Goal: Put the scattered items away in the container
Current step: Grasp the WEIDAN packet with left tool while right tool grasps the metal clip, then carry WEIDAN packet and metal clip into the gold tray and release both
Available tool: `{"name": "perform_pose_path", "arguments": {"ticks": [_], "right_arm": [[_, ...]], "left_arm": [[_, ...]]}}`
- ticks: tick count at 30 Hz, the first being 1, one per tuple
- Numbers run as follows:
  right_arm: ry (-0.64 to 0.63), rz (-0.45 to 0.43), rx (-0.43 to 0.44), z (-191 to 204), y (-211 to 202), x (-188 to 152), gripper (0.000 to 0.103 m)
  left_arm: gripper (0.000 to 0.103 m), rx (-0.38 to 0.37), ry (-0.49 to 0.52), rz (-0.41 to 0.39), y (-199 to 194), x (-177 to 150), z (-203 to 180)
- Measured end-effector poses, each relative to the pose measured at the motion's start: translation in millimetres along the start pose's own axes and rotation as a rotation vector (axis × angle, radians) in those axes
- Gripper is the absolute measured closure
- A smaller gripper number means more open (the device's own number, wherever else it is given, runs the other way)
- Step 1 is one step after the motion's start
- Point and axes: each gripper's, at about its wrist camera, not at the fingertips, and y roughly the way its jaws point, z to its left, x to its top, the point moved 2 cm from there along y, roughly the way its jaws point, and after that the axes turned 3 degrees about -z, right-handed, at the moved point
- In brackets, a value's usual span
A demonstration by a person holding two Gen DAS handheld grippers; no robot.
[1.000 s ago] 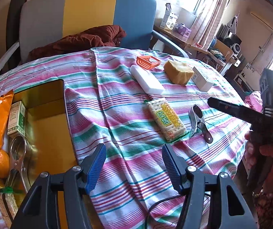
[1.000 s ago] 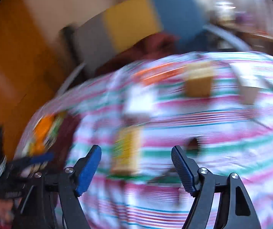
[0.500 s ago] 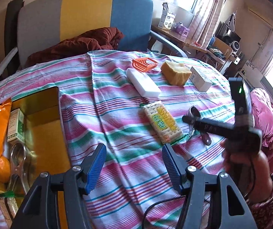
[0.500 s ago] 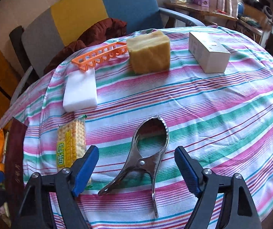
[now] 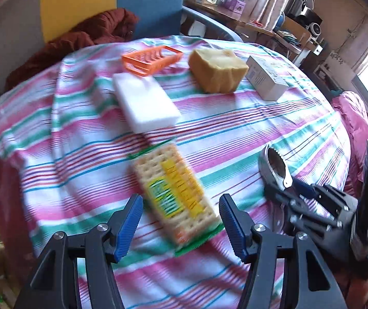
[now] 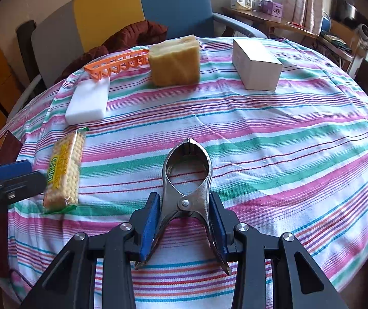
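Right wrist view: right claw [image 6: 184, 221] closed on metal clamp [image 6: 187, 177]; lift pending. Left claw [image 5: 180, 219] wide open, empty, straddling cracker packet [image 5: 173, 193].

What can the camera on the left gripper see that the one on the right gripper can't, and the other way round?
Only the left wrist view shows the right gripper from outside, down on the clamp, and the open left gripper astride the cracker packet. Only the right wrist view shows the jaws closed on the metal clamp near its pivot. Both show the white sponge block, orange rack, yellow sponge, white box and striped tablecloth.
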Motion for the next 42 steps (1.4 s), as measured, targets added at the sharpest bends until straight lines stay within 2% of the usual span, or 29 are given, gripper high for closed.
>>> {"name": "perform_pose_path", "arguments": {"ticks": [6,8,11,17,22,26,36,42], "right_arm": [[-0.024,-0.014,-0.013,3,3,1,0.062],[-0.037,-0.021,-0.021,5,3,1,0.062],[-0.032,-0.029,-0.022,4,3,1,0.063],[-0.008,-0.020,-0.016,6,1,1,0.064],[0.000,-0.009,0.034,17,-4,0,0.065],[0.000,-0.015,0.058,29,-13,-1,0.065],[-0.009,-0.037,0.151,67,-39,-1,0.067],[-0.013,-0.050,0.257,96,-58,4,0.067]], "left_arm": [[0.039,0.046,-0.025,0.007,20,1,2],[0.039,0.055,-0.021,-0.030,22,1,4],[0.045,0.091,0.017,-0.051,24,1,2],[0.049,0.050,-0.018,-0.068,16,-4,11],[0.051,0.031,-0.022,-0.077,6,-15,13],[0.051,-0.003,-0.033,-0.081,-9,-24,17],[0.051,-0.032,-0.041,-0.162,-60,-38,33],[0.051,-0.026,-0.062,-0.200,-99,-57,56]]}}
